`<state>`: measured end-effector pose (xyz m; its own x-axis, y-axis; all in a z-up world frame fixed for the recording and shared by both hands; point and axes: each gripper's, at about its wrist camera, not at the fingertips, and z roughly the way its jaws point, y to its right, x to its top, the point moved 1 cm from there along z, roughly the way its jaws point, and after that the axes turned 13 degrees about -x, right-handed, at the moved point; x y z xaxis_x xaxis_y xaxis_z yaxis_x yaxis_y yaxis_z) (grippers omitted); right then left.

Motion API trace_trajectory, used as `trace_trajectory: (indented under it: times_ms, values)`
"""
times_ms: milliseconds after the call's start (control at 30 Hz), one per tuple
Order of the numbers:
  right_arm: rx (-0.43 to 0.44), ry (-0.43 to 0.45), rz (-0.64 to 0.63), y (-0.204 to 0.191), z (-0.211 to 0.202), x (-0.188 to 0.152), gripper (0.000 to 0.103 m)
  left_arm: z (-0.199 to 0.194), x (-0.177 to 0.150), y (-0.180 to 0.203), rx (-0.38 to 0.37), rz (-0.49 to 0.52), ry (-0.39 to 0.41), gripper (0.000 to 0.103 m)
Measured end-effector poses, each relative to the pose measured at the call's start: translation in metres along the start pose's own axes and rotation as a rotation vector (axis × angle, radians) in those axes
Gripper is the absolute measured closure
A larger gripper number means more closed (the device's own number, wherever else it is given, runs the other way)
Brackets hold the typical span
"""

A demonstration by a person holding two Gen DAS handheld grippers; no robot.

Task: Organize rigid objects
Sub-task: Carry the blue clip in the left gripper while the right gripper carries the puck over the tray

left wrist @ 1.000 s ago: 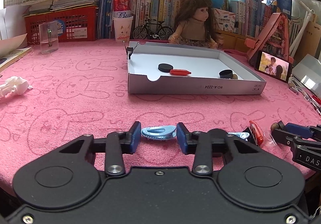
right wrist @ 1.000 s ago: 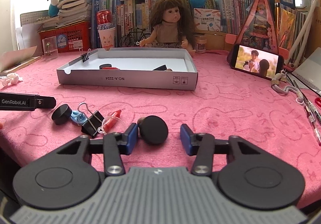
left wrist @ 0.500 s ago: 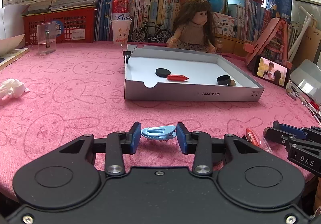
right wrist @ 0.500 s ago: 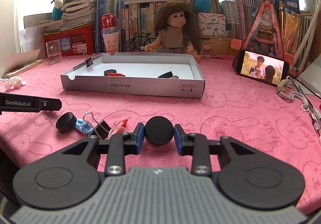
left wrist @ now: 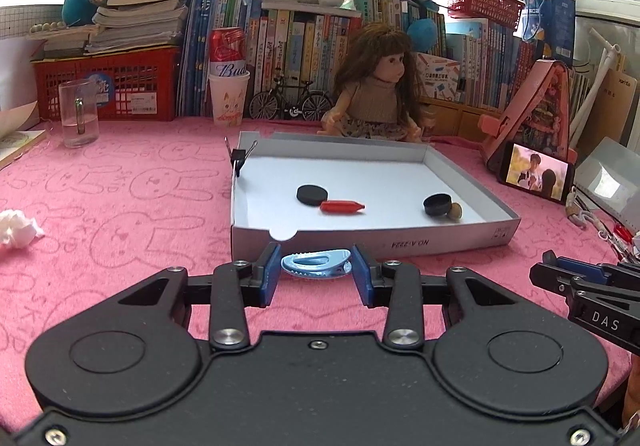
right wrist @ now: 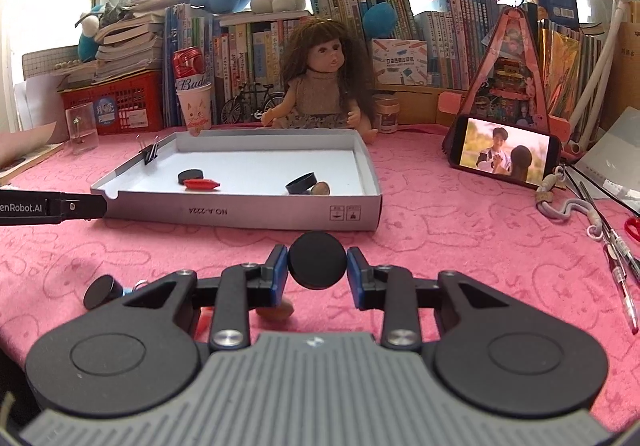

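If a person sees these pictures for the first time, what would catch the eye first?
Probably the doll seated at the back of the pink cloth, behind the white box lid. Next, the left hand-held gripper clamping a blue clip, and the right hand-held gripper clamping a black disc, both in front of the lid.

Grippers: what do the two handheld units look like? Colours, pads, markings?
Left gripper: all-black body, two round caps, black linkage arms with silver pivot screws, blue pads on the fingers. Seen side-on in the right wrist view, it reads "enRobot.AI" in white. Right gripper: same black linkage and blue pads, but a grey ribbed top plate; its side reads "DAS" in the left wrist view. No cables visible.
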<state>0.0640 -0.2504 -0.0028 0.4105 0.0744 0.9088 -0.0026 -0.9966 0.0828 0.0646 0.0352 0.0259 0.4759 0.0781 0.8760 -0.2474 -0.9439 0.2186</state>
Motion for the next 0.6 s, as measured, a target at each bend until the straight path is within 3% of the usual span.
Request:
trace_trajectory:
  times_ms: [600]
  values:
    - [0.017,0.004,0.048,0.000,0.025,0.032,0.067,0.031,0.035,-0.001,0.006,0.003,0.023,0.066]
